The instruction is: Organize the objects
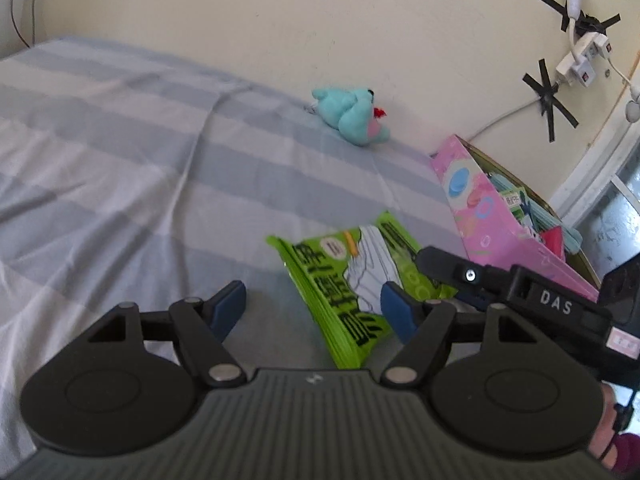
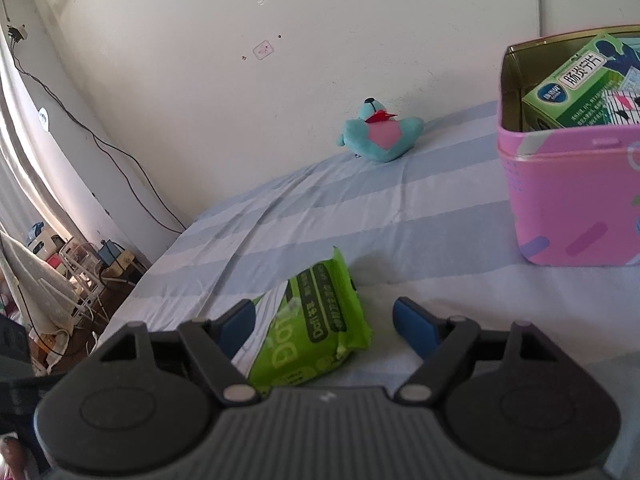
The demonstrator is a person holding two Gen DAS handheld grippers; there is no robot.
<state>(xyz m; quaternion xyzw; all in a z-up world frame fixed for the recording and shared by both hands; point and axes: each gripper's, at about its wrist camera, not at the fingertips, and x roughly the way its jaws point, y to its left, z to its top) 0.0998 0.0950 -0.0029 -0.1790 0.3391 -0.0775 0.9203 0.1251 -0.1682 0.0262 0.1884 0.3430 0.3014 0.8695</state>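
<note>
Wipes pack point(image 2: 308, 328) soft, light, slippery film; pinch across middle. Both tongs spread: right point(image 2: 324, 320) straddles pack, left point(image 1: 312, 308) empty. Tin point(image 2: 572, 196) at 2 o'clock.

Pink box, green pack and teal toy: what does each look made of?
Pink box: probably printed tin; its inner wall shines gold like metal and the rim is rolled. Green pack: glossy plastic film, crimped at the end and creased. Teal toy: soft plush fabric, matte and fuzzy, with a pink patch.
</note>
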